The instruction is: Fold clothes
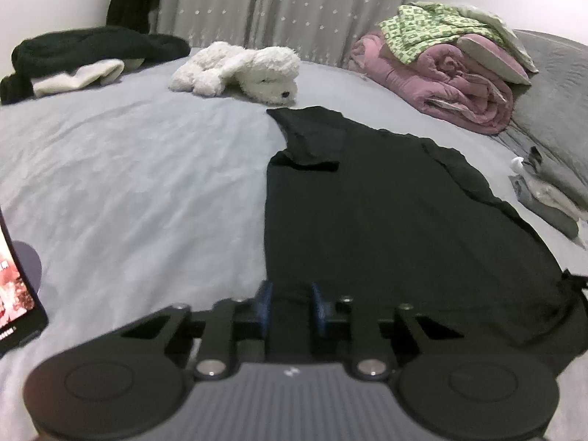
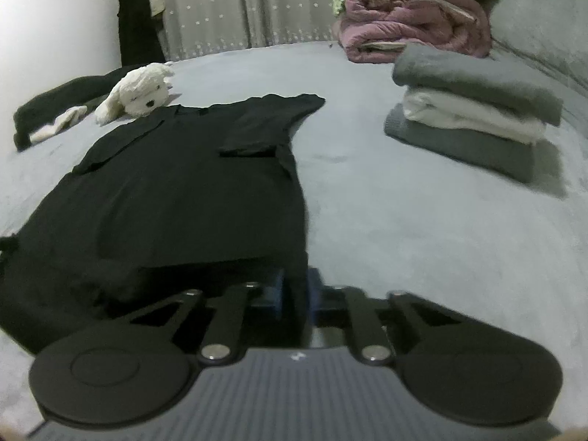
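Black shirt (image 1: pixel 386 202) spread flat on the bed (image 1: pixel 128 183), sleeves folded inward. Left gripper (image 1: pixel 290 303) and right gripper (image 2: pixel 296 294): jaws each clamped on a corner of its near hem.

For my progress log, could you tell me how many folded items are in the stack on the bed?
3: a grey one on top, a white one in the middle and a grey one at the bottom. More may be hidden between the layers.

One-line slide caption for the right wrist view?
Right hand-held gripper pinching the black short-sleeved shirt's hem on the grey bed.
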Action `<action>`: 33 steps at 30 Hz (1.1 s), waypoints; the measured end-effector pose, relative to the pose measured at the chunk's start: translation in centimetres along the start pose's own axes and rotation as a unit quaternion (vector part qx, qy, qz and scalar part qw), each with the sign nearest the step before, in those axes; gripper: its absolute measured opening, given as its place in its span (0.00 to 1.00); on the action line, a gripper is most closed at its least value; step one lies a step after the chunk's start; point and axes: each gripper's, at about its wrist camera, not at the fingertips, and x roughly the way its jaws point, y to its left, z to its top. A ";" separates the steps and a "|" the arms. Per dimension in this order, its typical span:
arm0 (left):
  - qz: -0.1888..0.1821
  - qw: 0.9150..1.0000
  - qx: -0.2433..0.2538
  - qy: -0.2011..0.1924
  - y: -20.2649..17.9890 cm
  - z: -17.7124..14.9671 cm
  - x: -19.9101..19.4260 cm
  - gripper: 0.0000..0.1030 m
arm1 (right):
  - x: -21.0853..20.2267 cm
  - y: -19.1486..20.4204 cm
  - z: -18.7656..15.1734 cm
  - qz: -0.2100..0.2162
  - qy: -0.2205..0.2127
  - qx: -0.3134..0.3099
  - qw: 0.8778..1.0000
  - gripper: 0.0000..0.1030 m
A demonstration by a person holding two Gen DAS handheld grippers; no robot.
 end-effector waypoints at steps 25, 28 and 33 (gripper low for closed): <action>0.010 0.997 0.047 -0.054 -1.2 -0.6 -3.8 0.04 | -2.5 1.2 -0.1 -0.038 -0.086 -0.034 0.995 0.01; 0.012 0.997 0.047 -0.068 -1.3 -0.5 -4.4 0.04 | -2.8 1.3 -0.1 -0.041 -0.095 -0.031 0.994 0.01; 0.015 0.995 0.033 -0.091 -1.3 0.3 -4.8 0.04 | -3.1 1.5 0.5 -0.045 -0.116 -0.019 0.992 0.01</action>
